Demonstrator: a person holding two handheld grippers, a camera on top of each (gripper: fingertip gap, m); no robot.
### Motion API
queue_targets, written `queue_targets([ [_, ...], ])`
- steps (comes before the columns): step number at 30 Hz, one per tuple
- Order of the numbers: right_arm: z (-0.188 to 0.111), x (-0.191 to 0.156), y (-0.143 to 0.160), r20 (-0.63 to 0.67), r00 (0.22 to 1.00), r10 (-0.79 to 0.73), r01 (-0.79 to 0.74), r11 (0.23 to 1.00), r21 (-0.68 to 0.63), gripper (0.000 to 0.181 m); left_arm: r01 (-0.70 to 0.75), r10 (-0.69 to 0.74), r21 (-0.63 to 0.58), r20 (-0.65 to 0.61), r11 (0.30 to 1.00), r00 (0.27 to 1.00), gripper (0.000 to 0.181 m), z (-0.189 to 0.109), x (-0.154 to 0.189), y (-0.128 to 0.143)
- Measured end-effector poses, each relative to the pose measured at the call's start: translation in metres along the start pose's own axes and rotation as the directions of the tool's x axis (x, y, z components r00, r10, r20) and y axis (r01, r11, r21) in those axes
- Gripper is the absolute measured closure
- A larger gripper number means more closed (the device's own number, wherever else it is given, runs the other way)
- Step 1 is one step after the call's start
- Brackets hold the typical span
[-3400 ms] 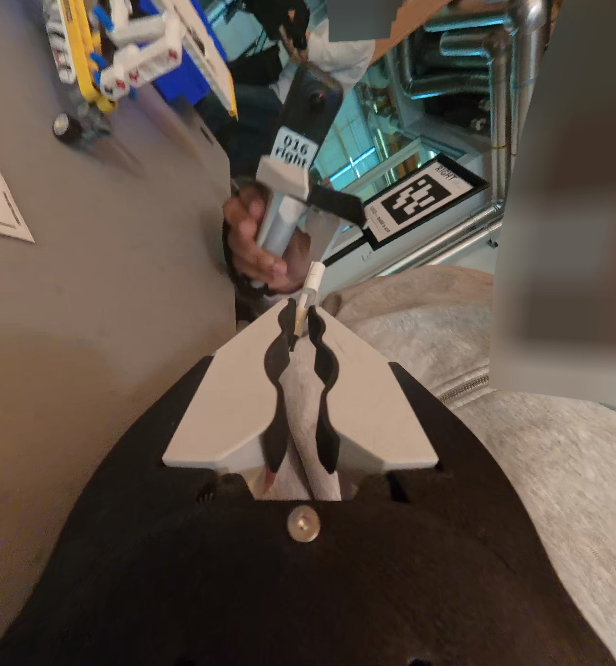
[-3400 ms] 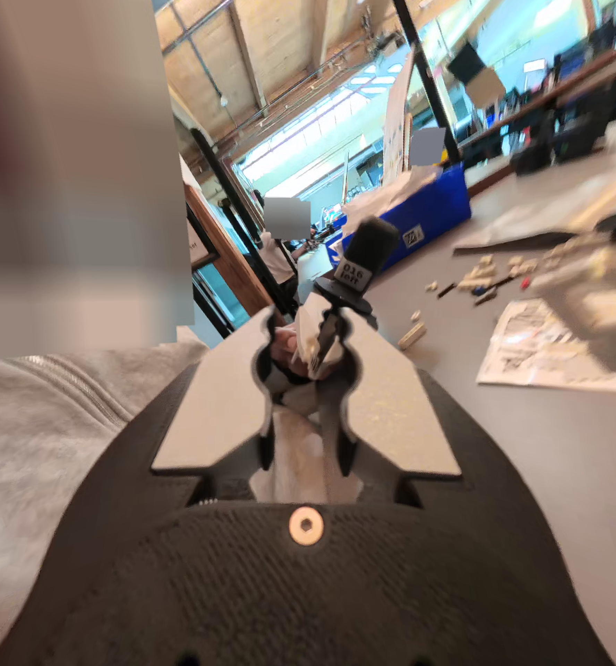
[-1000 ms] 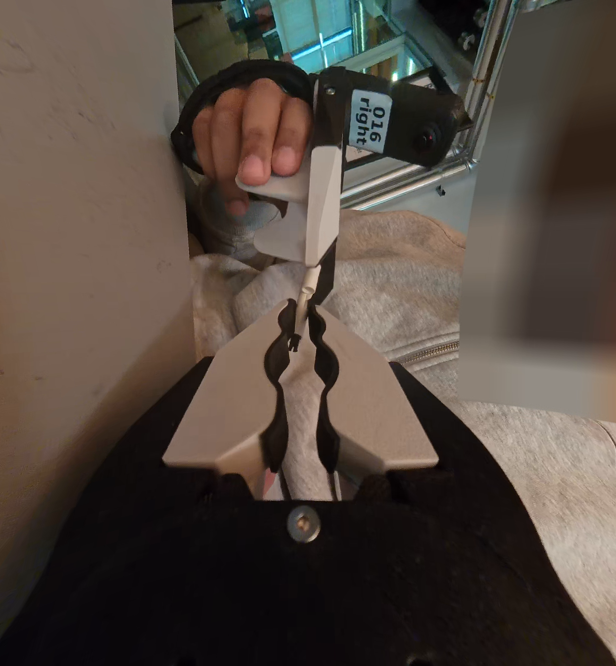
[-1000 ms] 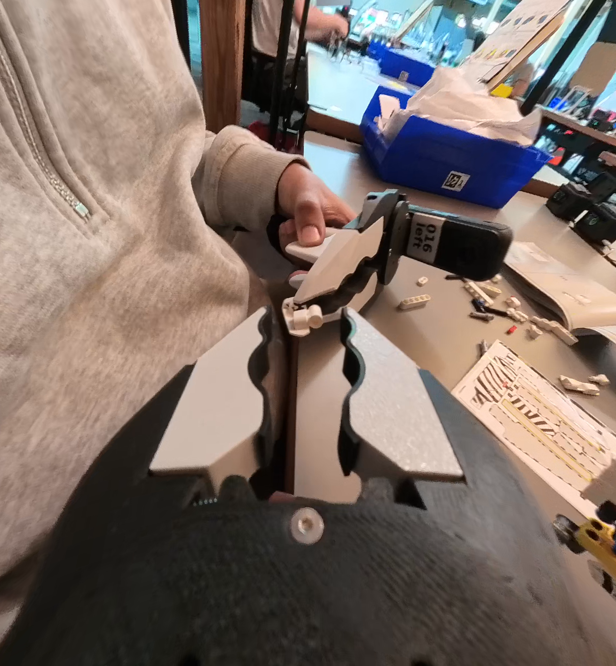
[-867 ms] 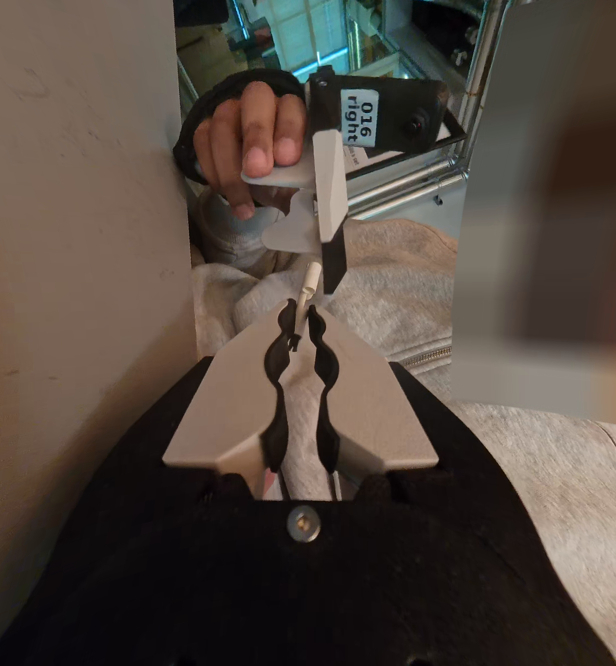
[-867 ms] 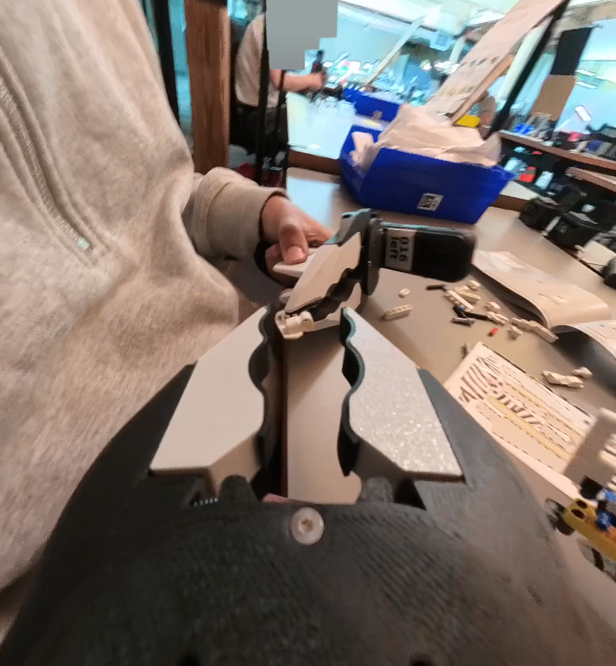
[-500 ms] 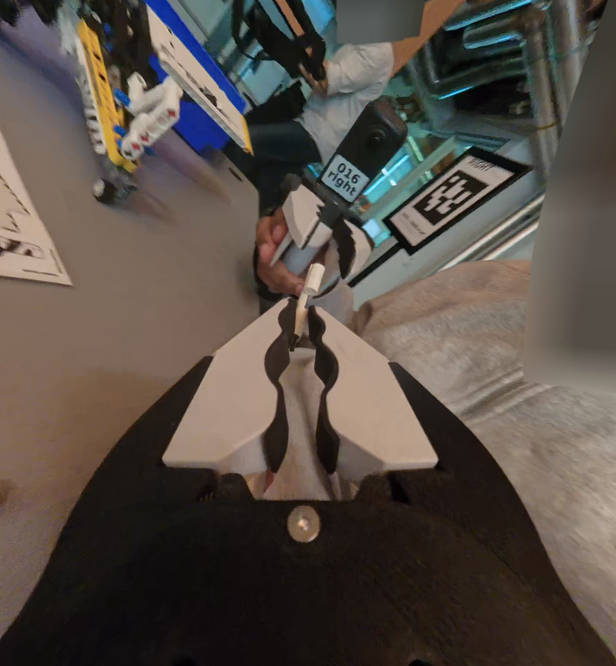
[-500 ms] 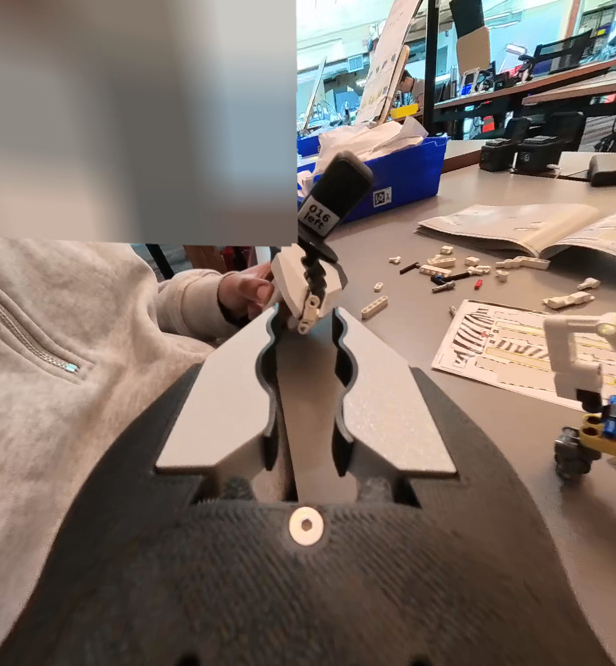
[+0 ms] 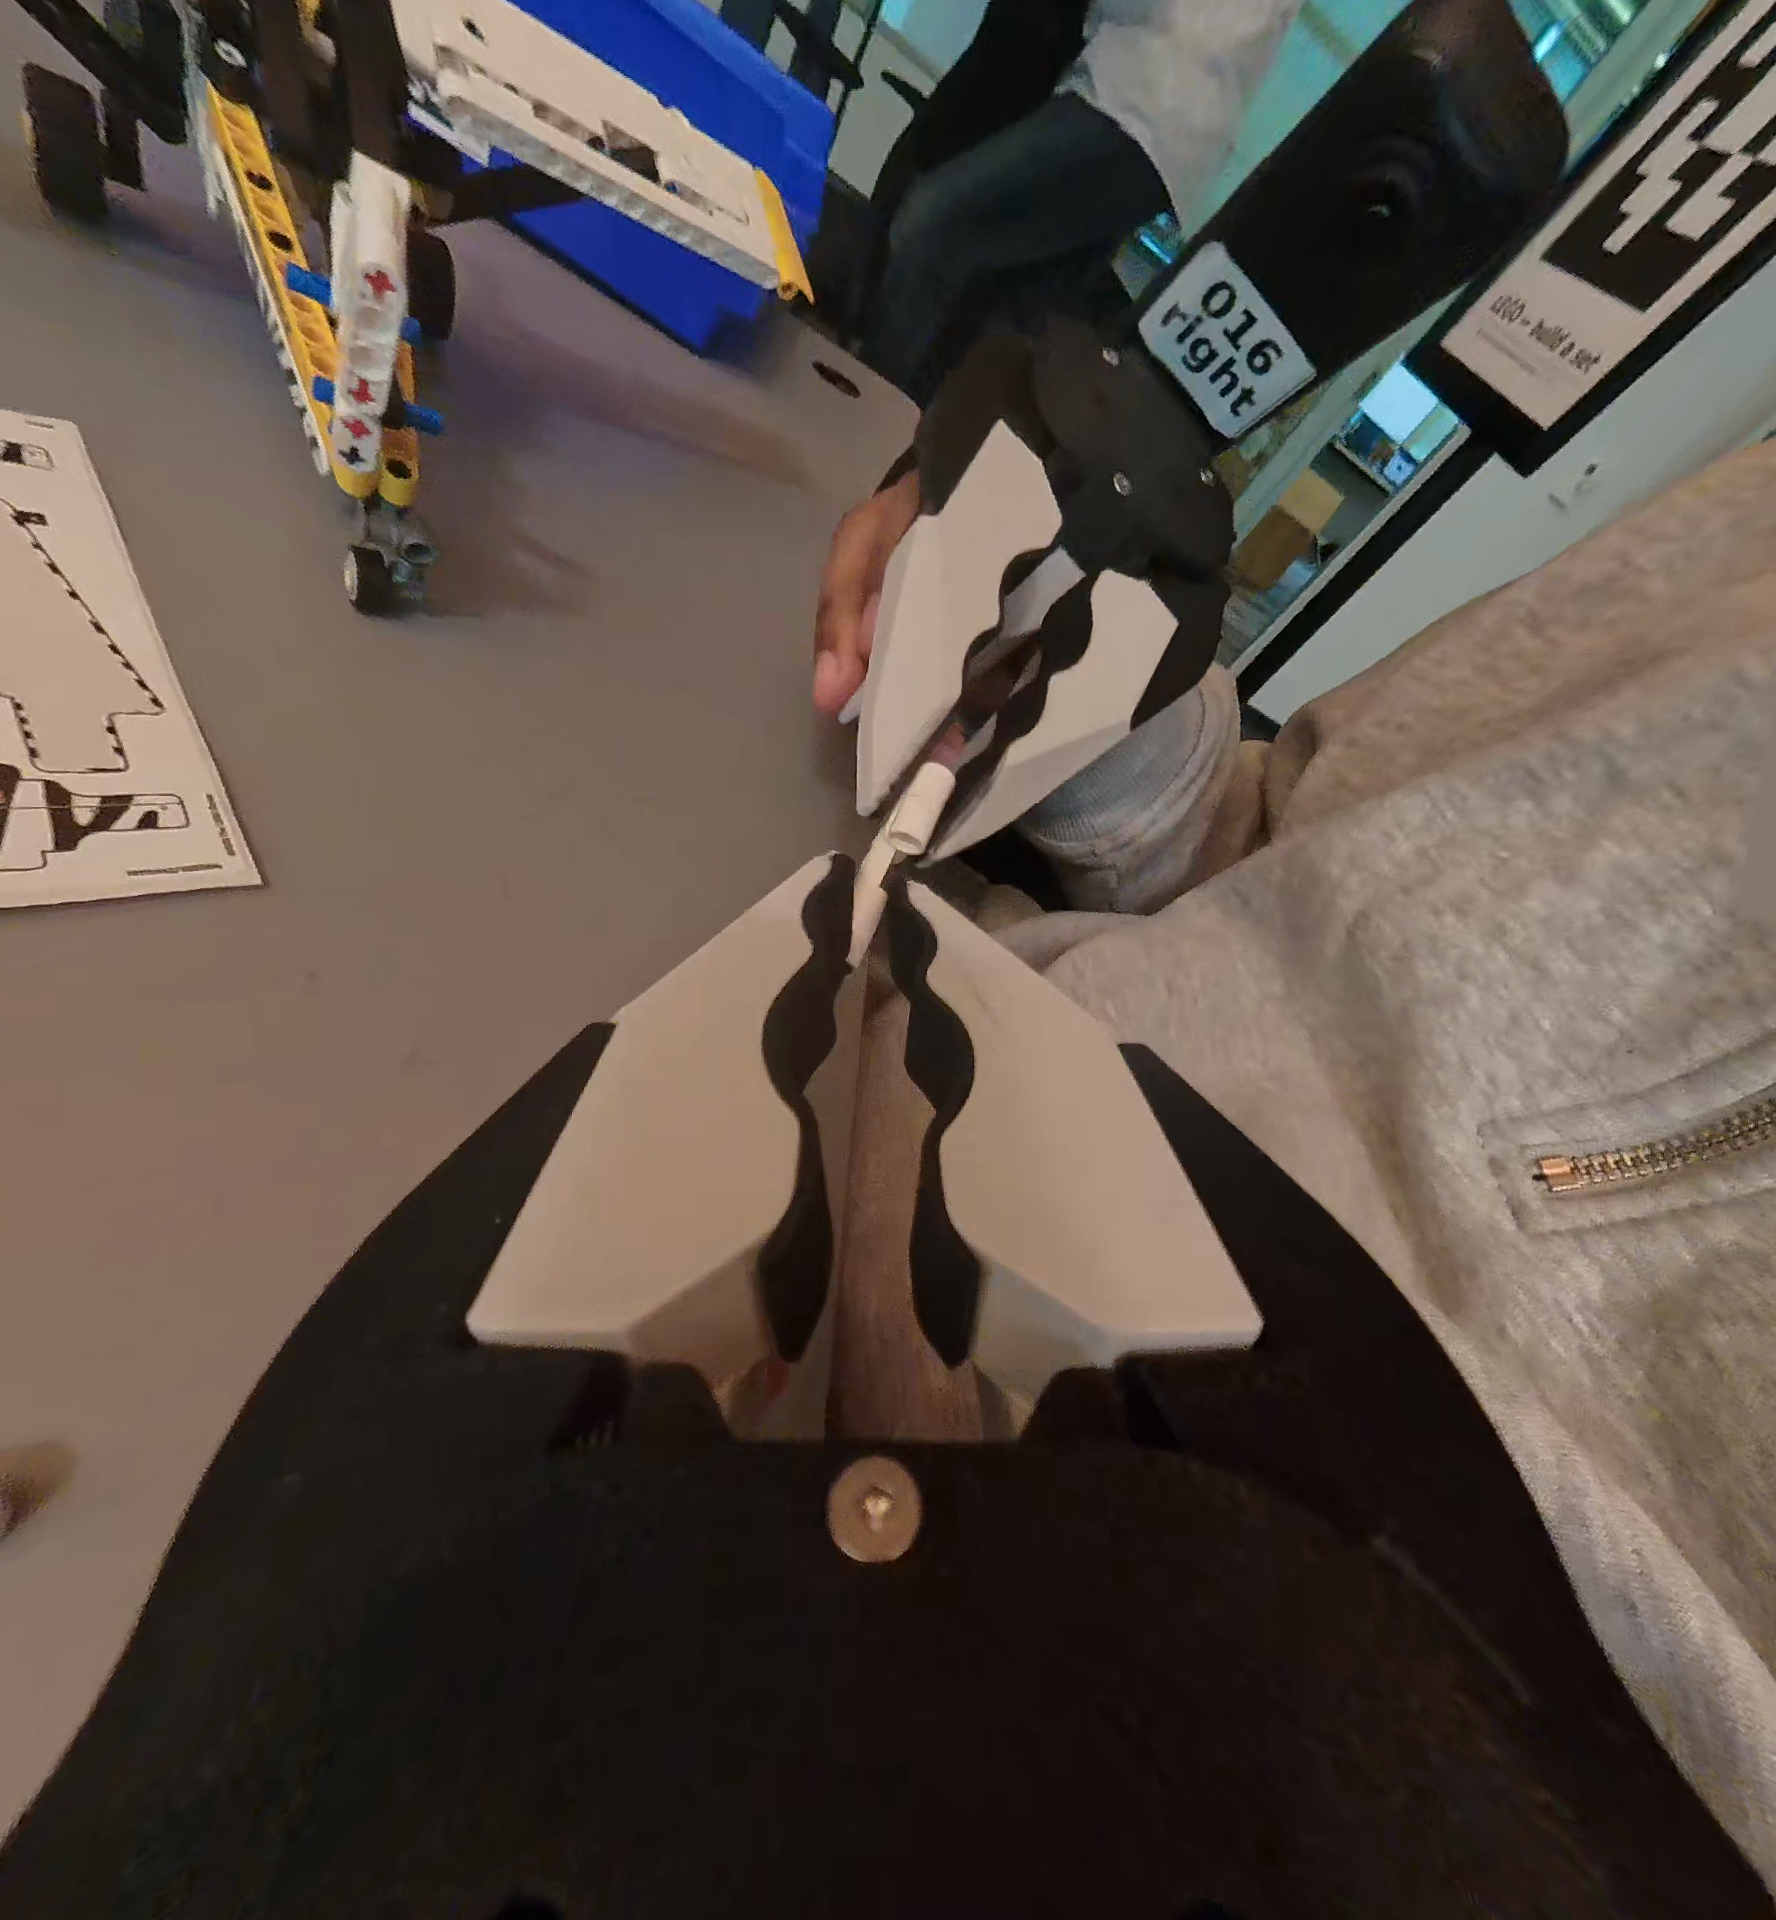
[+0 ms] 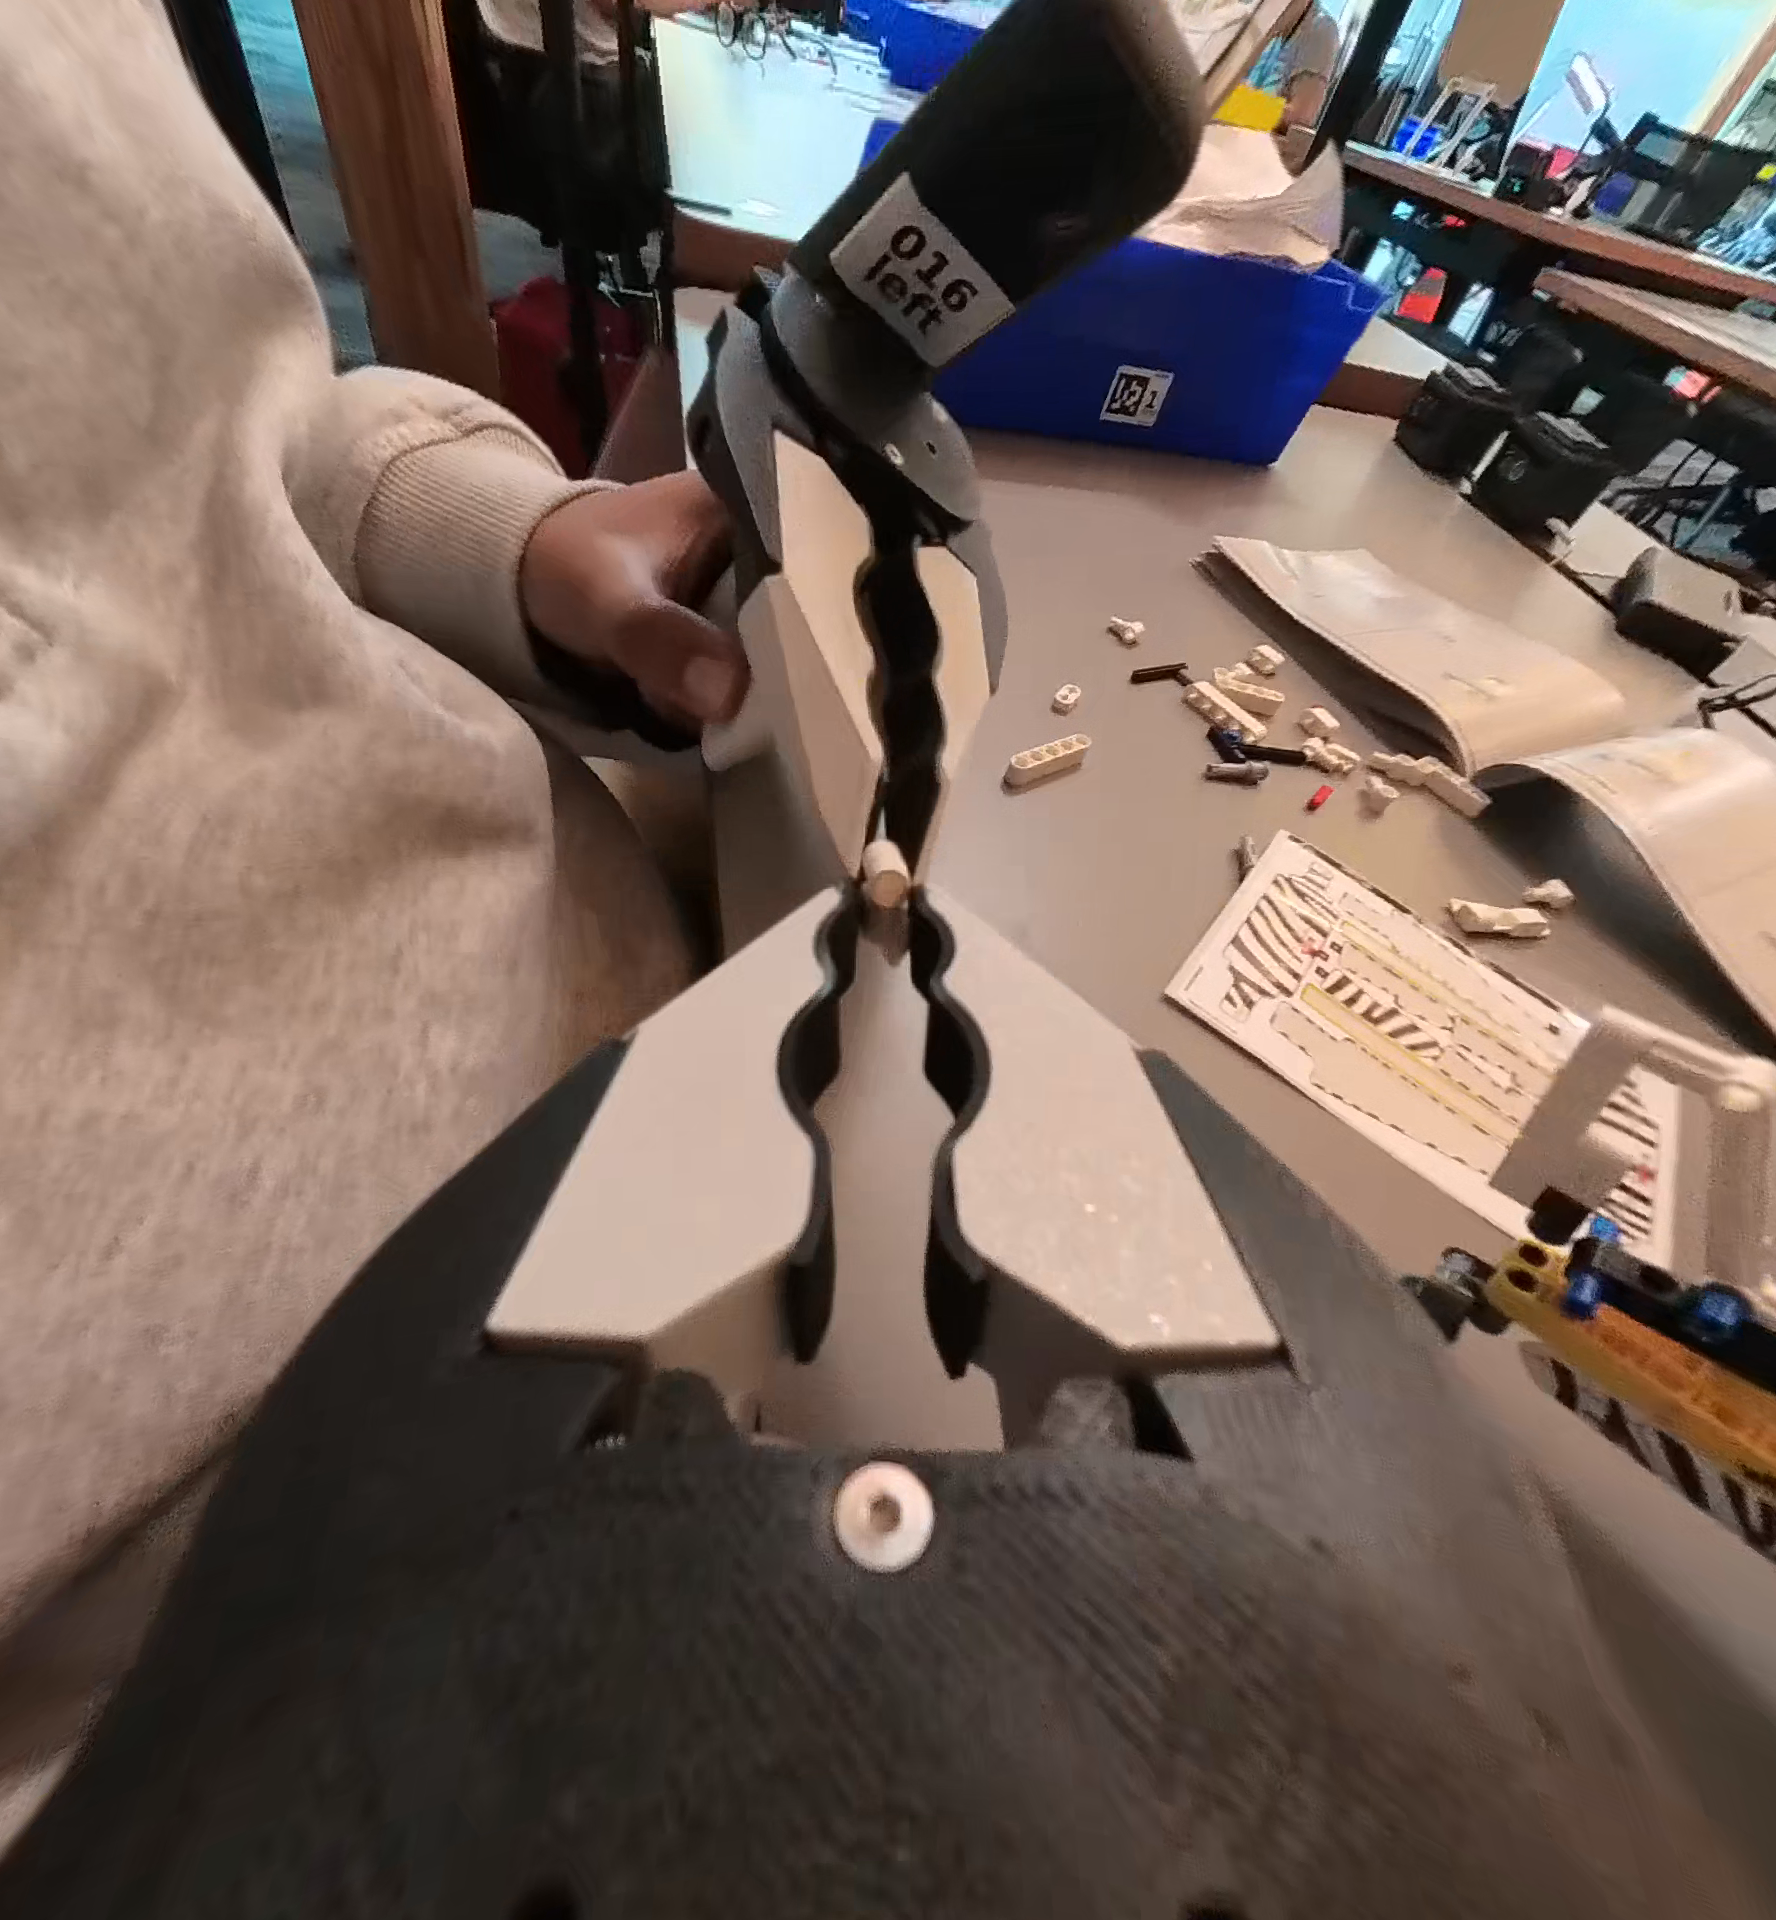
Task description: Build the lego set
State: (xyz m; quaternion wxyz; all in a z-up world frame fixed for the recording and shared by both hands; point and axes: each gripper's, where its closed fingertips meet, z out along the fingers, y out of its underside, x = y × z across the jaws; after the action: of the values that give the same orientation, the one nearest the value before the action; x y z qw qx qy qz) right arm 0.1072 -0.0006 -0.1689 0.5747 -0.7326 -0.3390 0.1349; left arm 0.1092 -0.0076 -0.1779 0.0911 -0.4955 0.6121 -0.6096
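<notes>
A small white lego piece, a short tube with a thin pin, is held in the air between my two grippers, which point at each other tip to tip. My left gripper is shut on the pin end. My right gripper is closed around the tube end of the same piece. The right gripper also shows in the left wrist view, and the left gripper in the right wrist view. The partly built yellow and white lego vehicle stands on the grey table.
A sticker sheet lies on the table beside the vehicle. Several loose white and black pieces lie near open instruction booklets. A blue bin stands behind. The person's grey sweatshirt is close by. Less than 4 cm separates the two grippers' tips. Both grippers' tips are roughly 15 cm from the vehicle.
My right gripper was open in front of the piece and has now closed on it. Both grippers have turned, so the table and the vehicle show more. The left gripper has kept its hold.
</notes>
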Motion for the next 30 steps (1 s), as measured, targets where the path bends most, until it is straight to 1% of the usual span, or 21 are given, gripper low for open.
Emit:
queue_targets([
  [3, -0.002, -0.003, -0.002, 0.025, 1.000, 0.003, -0.003, 1.000, 0.018, 0.173, 0.012, -0.012, -0.019, -0.006, 1.000, 1.000, 0.175, 0.001, 0.000, 0.003],
  [8, -0.013, -0.002, -0.012, 0.038, 0.999, 0.026, -0.029, 0.995, 0.100, 0.172, 0.009, -0.008, -0.046, 0.009, 0.999, 1.000, 0.175, 0.004, -0.002, 0.007],
  [12, -0.013, -0.005, -0.008, 0.054, 0.998, 0.026, -0.030, 0.997, 0.071, 0.170, 0.007, -0.007, -0.051, 0.002, 0.999, 1.000, 0.175, 0.006, -0.001, 0.008],
  [17, -0.012, -0.007, -0.003, 0.056, 0.998, 0.014, -0.016, 0.999, 0.032, 0.170, 0.000, -0.001, -0.049, -0.014, 0.999, 1.000, 0.175, 0.007, 0.002, 0.007],
  [19, -0.011, -0.008, -0.001, 0.060, 0.998, 0.011, -0.012, 1.000, 0.020, 0.175, -0.003, 0.003, -0.052, -0.018, 0.999, 1.000, 0.176, 0.007, 0.003, 0.008],
  [30, -0.012, -0.012, 0.001, 0.117, 0.992, 0.048, -0.048, 0.999, 0.002, 0.175, -0.018, 0.017, -0.068, -0.023, 0.998, 1.000, 0.176, 0.008, 0.004, 0.010],
])
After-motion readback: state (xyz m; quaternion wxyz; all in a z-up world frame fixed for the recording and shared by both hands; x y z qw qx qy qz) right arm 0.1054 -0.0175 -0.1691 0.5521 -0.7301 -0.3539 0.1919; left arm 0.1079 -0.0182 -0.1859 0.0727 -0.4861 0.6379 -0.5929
